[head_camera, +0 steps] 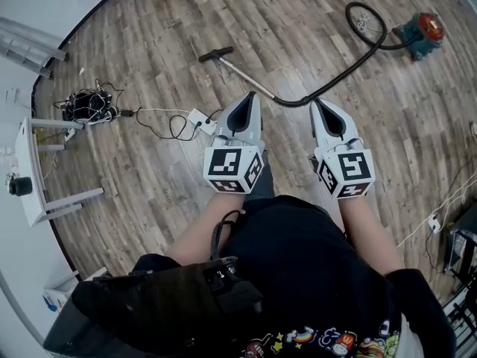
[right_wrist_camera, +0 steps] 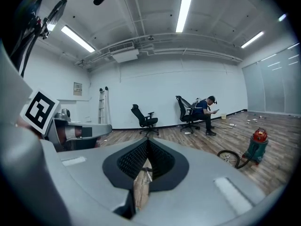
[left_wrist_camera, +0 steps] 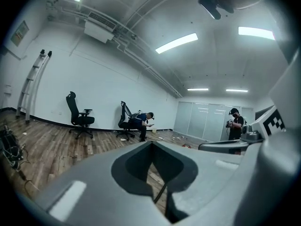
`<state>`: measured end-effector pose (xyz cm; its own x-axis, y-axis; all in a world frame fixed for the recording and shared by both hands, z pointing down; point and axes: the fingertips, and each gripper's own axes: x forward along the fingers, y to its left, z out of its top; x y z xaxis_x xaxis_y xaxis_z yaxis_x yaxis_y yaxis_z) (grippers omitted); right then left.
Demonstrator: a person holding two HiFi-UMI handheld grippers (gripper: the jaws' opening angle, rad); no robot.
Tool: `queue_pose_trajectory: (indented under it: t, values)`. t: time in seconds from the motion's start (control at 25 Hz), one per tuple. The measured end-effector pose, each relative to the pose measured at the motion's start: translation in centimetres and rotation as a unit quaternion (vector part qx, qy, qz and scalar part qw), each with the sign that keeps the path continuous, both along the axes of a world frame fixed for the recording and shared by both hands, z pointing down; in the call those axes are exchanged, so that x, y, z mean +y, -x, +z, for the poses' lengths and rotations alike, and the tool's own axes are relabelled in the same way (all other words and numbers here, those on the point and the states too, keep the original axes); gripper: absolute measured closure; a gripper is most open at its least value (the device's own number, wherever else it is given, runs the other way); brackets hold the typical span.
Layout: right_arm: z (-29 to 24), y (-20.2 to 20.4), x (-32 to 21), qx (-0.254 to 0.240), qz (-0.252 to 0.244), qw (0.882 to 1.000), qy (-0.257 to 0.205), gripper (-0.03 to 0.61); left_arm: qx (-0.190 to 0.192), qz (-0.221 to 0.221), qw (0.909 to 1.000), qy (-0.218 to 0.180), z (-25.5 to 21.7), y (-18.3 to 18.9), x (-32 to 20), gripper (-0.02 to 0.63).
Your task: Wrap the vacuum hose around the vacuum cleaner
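Looking down from the head view, a person holds two grey claws side by side above a wooden floor (head_camera: 156, 28).

The left claw (head_camera: 250, 95) has its jaws brought together at the tips and grips nothing. The right claw (head_camera: 314, 103) is drawn in the same way and is also empty. Each gripper view confirms this: the jaw tips meet, and only floorboards show through the small window behind them.

The task's things lie on the floor beyond the claws. The black hose (head_camera: 344, 75) begins between the two claw tips. It runs ahead and to the right of the right claw, curls into a loop, and ends at the vacuum cleaner (head_camera: 421, 36). This is a small canister with a red top and teal body, well apart from both claws. A metal wand (head_camera: 246, 77) runs from the near end of the hose, ahead and to the left of the left claw, and ends in a dark floor nozzle (head_camera: 216, 53).

To the left of the left claw lie a white power strip (head_camera: 200, 119) and, further off, a tangle of cables (head_camera: 88, 104).

In the right gripper view the vacuum cleaner stands far to the right of the jaws. Beyond them are office chairs (right_wrist_camera: 145, 117) and a seated person (right_wrist_camera: 207, 108) — both against the far white wall.
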<state>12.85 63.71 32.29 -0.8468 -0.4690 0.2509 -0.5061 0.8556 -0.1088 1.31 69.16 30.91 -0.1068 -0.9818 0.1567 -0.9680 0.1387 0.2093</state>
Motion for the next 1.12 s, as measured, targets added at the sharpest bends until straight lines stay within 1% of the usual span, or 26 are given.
queue_pose_trajectory:
  t: [0.16,0.28,0.36,0.48,0.64,0.76,0.84,0.96,1.12]
  values:
    - [0.6,9.0,-5.8,0.023,0.018,0.999,0.02,0.554,0.018,0.028,0.9994,0.003,-0.3,8.9,-6.6,0.612]
    - [0.9,14.7,-9.6,0.039,0.032,0.998,0.034,0.554,0.035,0.037,0.9987,0.008,0.1,15.3,-10.8,0.612]
    - [1.2,17.6,-11.6,0.046,0.039,0.997,0.041,0.554,0.045,0.038,0.9981,0.015,0.9,18.6,-13.0,0.612]
    - [2.0,20.7,-13.7,0.06,0.039,0.996,0.049,0.552,0.061,0.034,0.9971,0.031,2.7,22.0,-15.0,0.612]
    - [4.2,22.3,-16.0,0.078,0.034,0.994,0.067,0.554,0.076,0.028,0.9947,0.063,5.6,24.0,-16.6,0.612]
    - [7.1,22.8,-17.9,0.089,0.024,0.993,0.08,0.554,0.082,0.019,0.9926,0.087,8.8,24.4,-18.0,0.612]
    - [9.5,22.5,-18.3,0.098,0.012,0.99,0.099,0.554,0.088,0.009,0.9904,0.107,11.3,24.4,-18.3,0.612]
    - [14.2,22.1,-19.1,0.117,-0.01,0.986,0.122,0.552,0.094,-0.007,0.9878,0.124,16.3,24.6,-19.6,0.612]
    - [23.0,22.4,-20.1,0.138,-0.025,0.98,0.141,0.552,0.107,-0.039,0.983,0.144,25.4,25.3,-21.1,0.612]
